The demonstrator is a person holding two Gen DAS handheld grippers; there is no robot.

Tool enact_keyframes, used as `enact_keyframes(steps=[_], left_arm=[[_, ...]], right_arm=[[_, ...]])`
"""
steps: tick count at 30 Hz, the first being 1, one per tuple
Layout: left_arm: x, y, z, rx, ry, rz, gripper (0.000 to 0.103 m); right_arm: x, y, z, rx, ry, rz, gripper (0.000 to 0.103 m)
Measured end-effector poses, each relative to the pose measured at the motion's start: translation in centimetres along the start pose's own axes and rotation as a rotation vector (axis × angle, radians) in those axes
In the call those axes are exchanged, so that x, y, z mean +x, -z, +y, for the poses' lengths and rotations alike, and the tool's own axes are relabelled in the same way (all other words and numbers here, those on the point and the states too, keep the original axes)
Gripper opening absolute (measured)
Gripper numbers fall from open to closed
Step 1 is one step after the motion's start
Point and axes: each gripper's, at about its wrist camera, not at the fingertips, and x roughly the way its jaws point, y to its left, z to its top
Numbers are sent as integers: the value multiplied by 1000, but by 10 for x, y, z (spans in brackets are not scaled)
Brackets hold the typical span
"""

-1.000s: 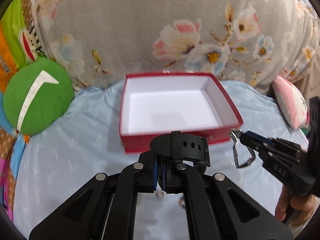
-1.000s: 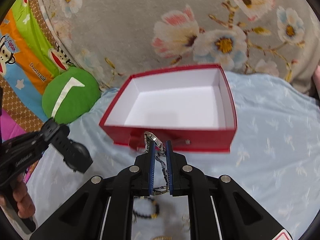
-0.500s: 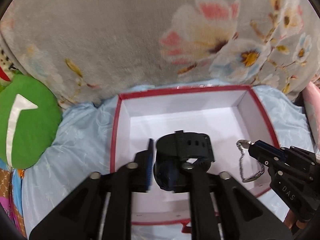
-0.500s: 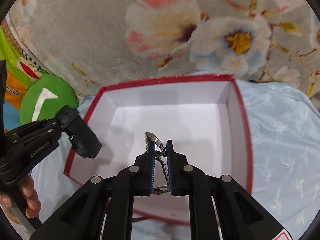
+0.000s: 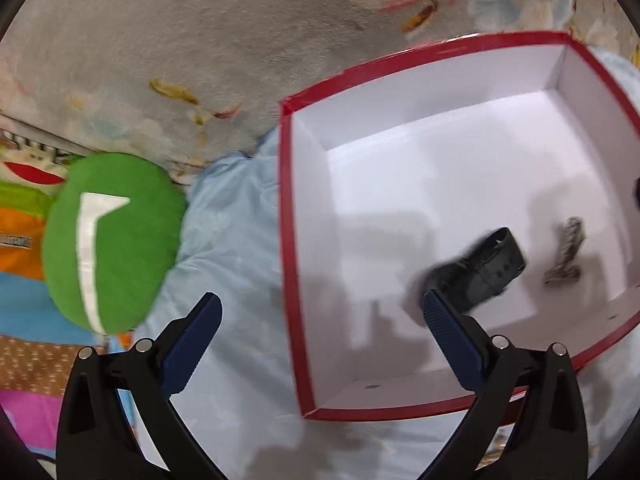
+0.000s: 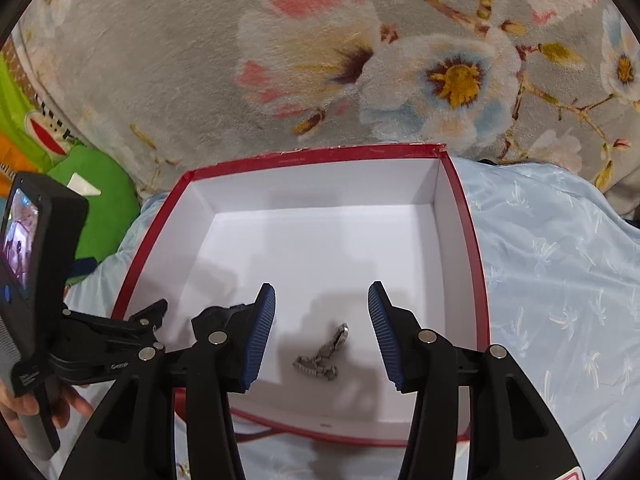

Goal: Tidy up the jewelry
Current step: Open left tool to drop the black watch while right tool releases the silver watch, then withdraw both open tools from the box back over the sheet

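A red box [image 5: 286, 240] with a white inside sits on pale blue bedding. On its floor lie a black watch [image 5: 482, 270], blurred, and a silver link bracelet [image 5: 566, 252]. My left gripper [image 5: 320, 306] hangs over the box's left wall. Its jaws are opening wide with nothing between the pads, and the watch lies just past the right fingertip. In the right wrist view my right gripper [image 6: 321, 296] is over the box [image 6: 476, 264]. Its jaws are opening, and the bracelet [image 6: 322, 356] lies loose on the floor below them, untouched. The left finger hides most of the watch [image 6: 216, 314].
A green round cushion [image 5: 112, 240] lies left of the box. A grey floral blanket [image 6: 320, 60] rises behind it. Pale blue bedding [image 6: 560, 280] spreads to the right. A hand [image 6: 24, 408] holds the left tool at the left edge.
Both grippers came over the box and opened. The watch dropped from the left one and the bracelet from the right one onto the box floor. The left view swung leftward.
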Motion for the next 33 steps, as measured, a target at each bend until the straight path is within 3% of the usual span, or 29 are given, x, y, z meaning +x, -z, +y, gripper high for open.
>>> enact_keyframes(steps=[7,18,24,33], left_arm=[[-28,16,18,-89,125,-78,98],[-77,63,40,-214,233,-181,98],[-93,117,43,-257,299,-185,98],[-104,198,43,-322,313,-179,98]], right_arm=[[-17,13,7,-7,-22,-11,48],[-67,48,16,-14,-23,-44,48],[-103,91,18,-9,-24,-44,50],[-138,184,13,-1,21,-3,52]])
